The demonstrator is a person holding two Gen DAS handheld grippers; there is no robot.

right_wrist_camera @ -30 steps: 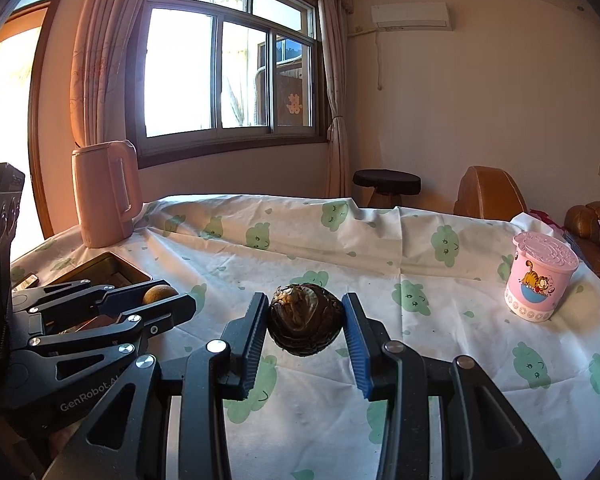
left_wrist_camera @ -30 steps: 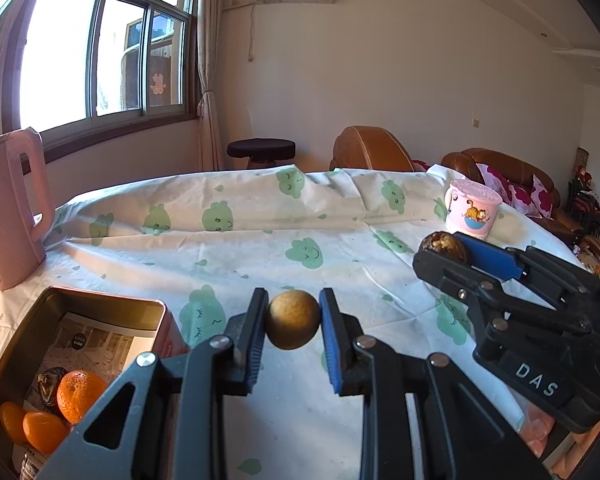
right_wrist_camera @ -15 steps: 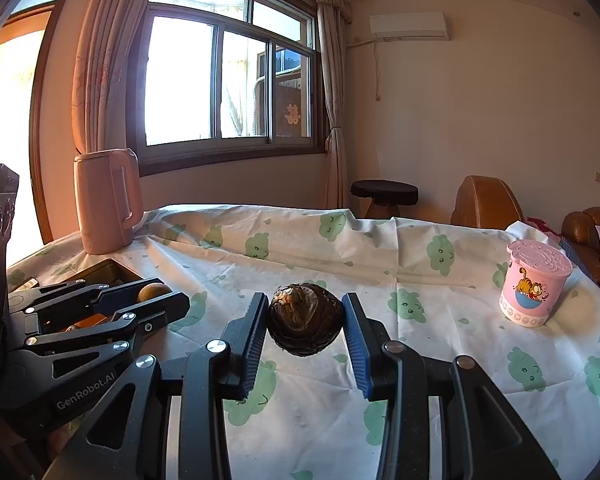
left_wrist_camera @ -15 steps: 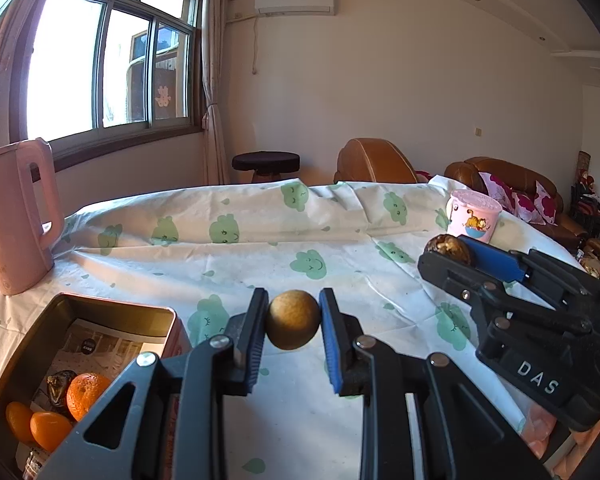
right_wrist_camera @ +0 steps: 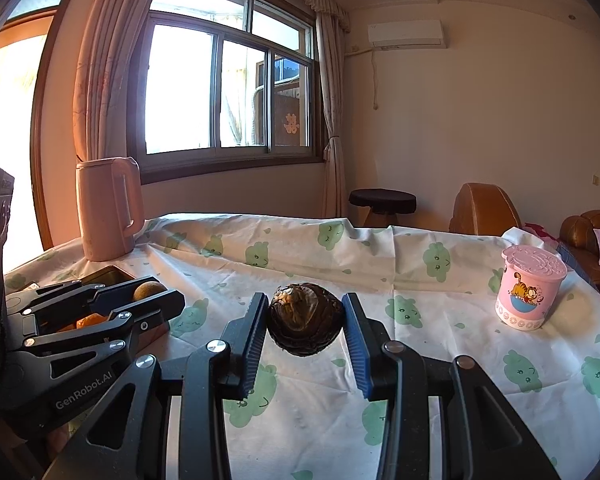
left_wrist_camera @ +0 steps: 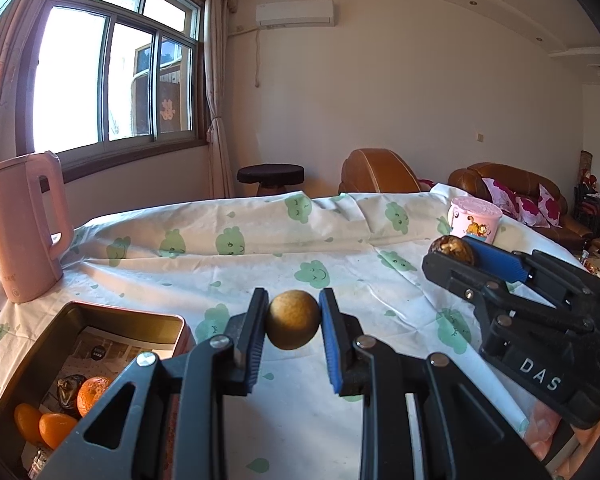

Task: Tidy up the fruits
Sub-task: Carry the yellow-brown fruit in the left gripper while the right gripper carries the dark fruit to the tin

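Observation:
My left gripper [left_wrist_camera: 293, 322] is shut on a small round tan fruit [left_wrist_camera: 293, 319], held above the tablecloth just right of a metal tin [left_wrist_camera: 100, 312]. The tin holds several oranges [left_wrist_camera: 52, 428] and a dark fruit [left_wrist_camera: 69, 387]. My right gripper [right_wrist_camera: 305, 326] is shut on a dark brown wrinkled fruit [right_wrist_camera: 305, 324], held above the cloth. The right gripper also shows in the left wrist view [left_wrist_camera: 456, 254], off to the right. The left gripper shows in the right wrist view [right_wrist_camera: 148, 294] at the left, over the tin.
A pink kettle [left_wrist_camera: 22, 224] stands at the table's far left. A pink cartoon cup [right_wrist_camera: 530, 288] stands at the right. The white cloth with green prints [left_wrist_camera: 260, 240] covers the table. A stool [left_wrist_camera: 270, 176] and brown sofas [left_wrist_camera: 504, 188] lie beyond it.
Both grippers have tilted or risen a little, so the table sits lower in view. Both fruits stay gripped.

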